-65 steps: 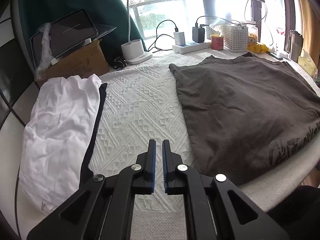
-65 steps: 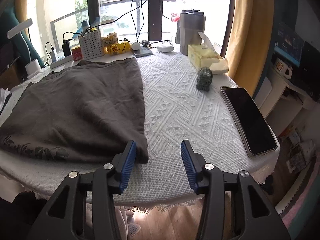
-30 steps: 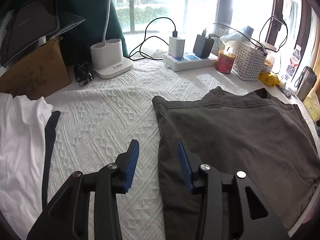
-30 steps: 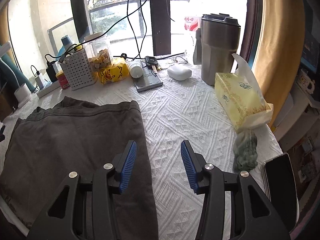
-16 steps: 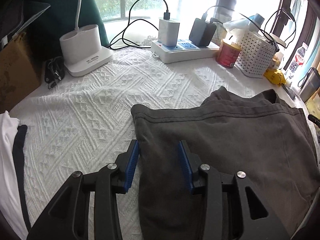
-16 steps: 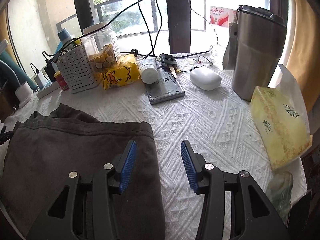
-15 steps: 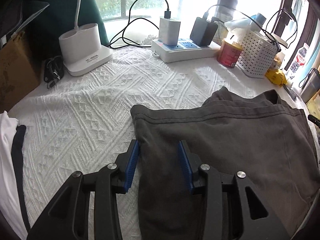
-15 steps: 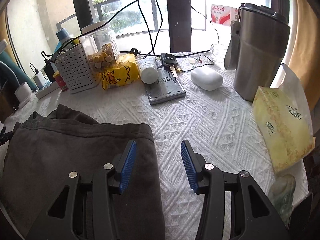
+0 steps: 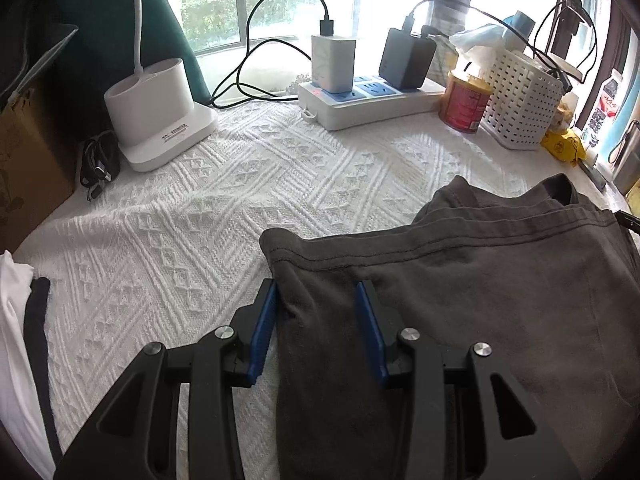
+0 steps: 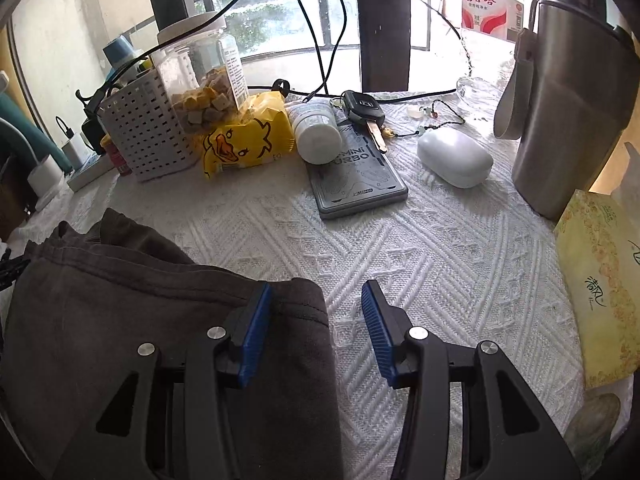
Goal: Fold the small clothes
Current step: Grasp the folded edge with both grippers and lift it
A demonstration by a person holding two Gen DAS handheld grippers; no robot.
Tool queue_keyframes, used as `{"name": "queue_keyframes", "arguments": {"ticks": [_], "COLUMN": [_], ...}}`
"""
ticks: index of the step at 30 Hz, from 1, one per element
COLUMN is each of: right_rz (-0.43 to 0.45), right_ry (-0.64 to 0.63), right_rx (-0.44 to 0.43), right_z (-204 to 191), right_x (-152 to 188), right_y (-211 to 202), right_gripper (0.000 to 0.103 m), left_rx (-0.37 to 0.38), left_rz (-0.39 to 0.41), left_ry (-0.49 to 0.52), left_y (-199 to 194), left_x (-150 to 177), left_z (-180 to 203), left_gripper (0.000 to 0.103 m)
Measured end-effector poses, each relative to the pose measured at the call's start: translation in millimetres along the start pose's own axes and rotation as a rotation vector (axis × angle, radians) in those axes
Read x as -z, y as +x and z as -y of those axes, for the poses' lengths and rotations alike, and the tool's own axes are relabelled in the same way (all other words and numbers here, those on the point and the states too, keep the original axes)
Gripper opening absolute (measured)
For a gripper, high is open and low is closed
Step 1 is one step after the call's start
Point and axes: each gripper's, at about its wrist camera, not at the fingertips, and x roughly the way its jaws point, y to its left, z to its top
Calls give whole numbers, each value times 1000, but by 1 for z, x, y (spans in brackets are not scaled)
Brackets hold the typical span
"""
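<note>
The dark grey garment (image 9: pixel 480 300) lies spread flat on the white patterned tablecloth (image 9: pixel 208 216), its hemmed far edge running across toward the window and its two far corners sitting right under the grippers. The left gripper (image 9: pixel 318 300) hangs over the far left corner with its jaws partly apart, the corner's cloth lying between the blue pads but not pinched. The right gripper (image 10: pixel 316 300) stands a little wider over the far right corner, one pad above the cloth and the other above bare tablecloth, so the garment's side edge runs between them; it holds nothing either. Judging by how the garment lies, it looks already laid to a tidy rectangle, perhaps with a first fold made, though that cannot be told for sure; the fold that would bring the far edge toward the near edge is not yet begun, and both corners have yet to be gripped. A white garment (image 9: pixel 16 360) with a dark strip beside it waits at the far left of the table, seemingly still to be folded. Beyond the hem stand a power strip (image 9: pixel 372 98), a white basket (image 9: pixel 520 100), a lamp base (image 9: pixel 160 112) and a yellow snack bag (image 10: pixel 246 140), well apart from the cloth.
</note>
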Motion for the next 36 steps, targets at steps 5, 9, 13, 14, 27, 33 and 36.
{"name": "queue_keyframes", "arguments": {"ticks": [5, 9, 13, 14, 27, 33, 36], "right_rz": [-9, -4, 39, 60, 194, 210, 195], "right_ry": [-35, -73, -112, -110, -93, -86, -82], "right_rx": [-21, -1, 39, 38, 21, 8, 2], "right_z": [-7, -15, -23, -23, -17, -11, -11], "right_x": [5, 6, 5, 3, -36, -50, -54], "right_y": [-2, 0, -8, -13, -35, -29, -18], "right_gripper": [49, 18, 7, 7, 7, 7, 7], "left_rx": [4, 42, 26, 17, -2, -29, -41], "left_rz": [6, 15, 37, 49, 233, 207, 174], "left_ry": [-12, 12, 30, 32, 22, 40, 68], "left_y": [-1, -2, -7, -11, -59, -43, -26], "left_x": [1, 1, -1, -3, -45, -52, -51], "left_z": [0, 3, 6, 5, -4, -6, -1], "left_gripper": [39, 11, 2, 2, 2, 2, 2]}}
